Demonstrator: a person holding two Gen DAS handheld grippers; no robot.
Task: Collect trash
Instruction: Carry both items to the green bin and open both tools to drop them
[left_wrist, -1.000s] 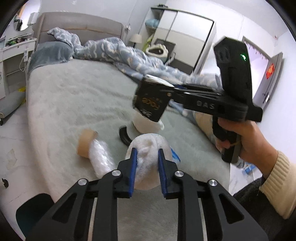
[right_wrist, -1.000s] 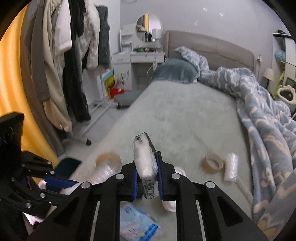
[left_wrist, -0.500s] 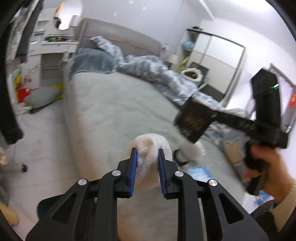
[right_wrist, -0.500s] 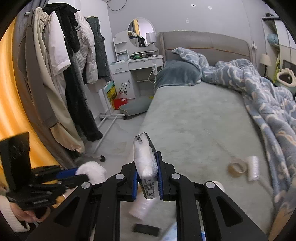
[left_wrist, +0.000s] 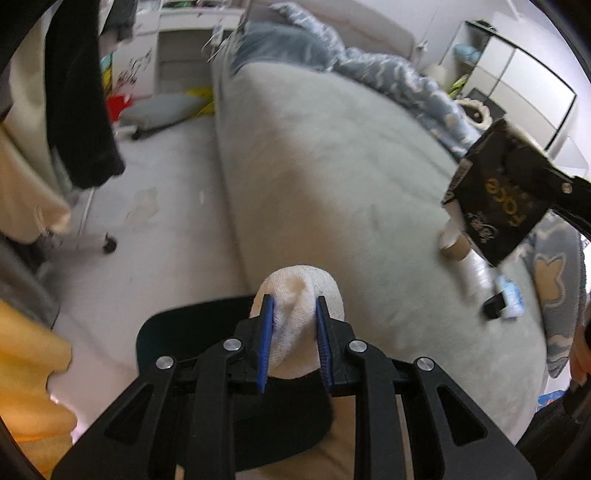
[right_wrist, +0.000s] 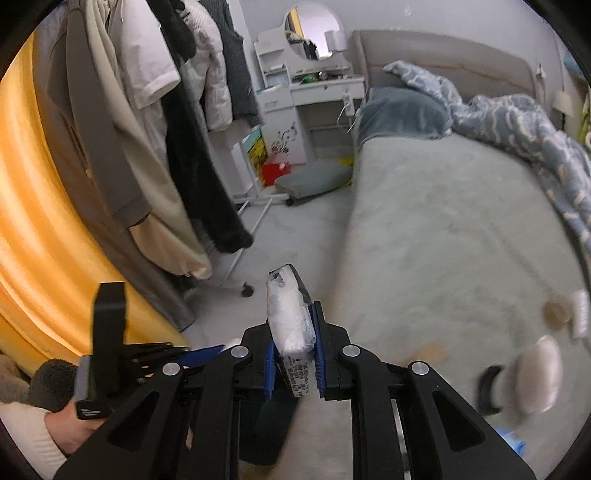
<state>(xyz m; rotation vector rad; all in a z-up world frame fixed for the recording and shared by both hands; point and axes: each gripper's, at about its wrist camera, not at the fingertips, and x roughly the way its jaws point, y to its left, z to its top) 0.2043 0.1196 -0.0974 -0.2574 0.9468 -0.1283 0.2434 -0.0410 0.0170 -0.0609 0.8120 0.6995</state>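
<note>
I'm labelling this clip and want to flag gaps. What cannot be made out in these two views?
- Left wrist: dark bin mostly hidden behind the left gripper and white wad; contents unseen.
- Left wrist: black packet lettering too blurred to read fully.
- Right wrist: items on the bed, like the pale lump, smeared by motion.
- Right wrist: packet label print too small.

right gripper (right_wrist: 293, 363) clamped on a crinkly plastic packet (right_wrist: 291, 325)

held just off the near-left corner of the bed (right_wrist: 443, 229); tape roll (right_wrist: 556, 314) and white cup (right_wrist: 539, 373) sit on its near-right part, clothes rack (right_wrist: 147, 129) left of it.
</note>
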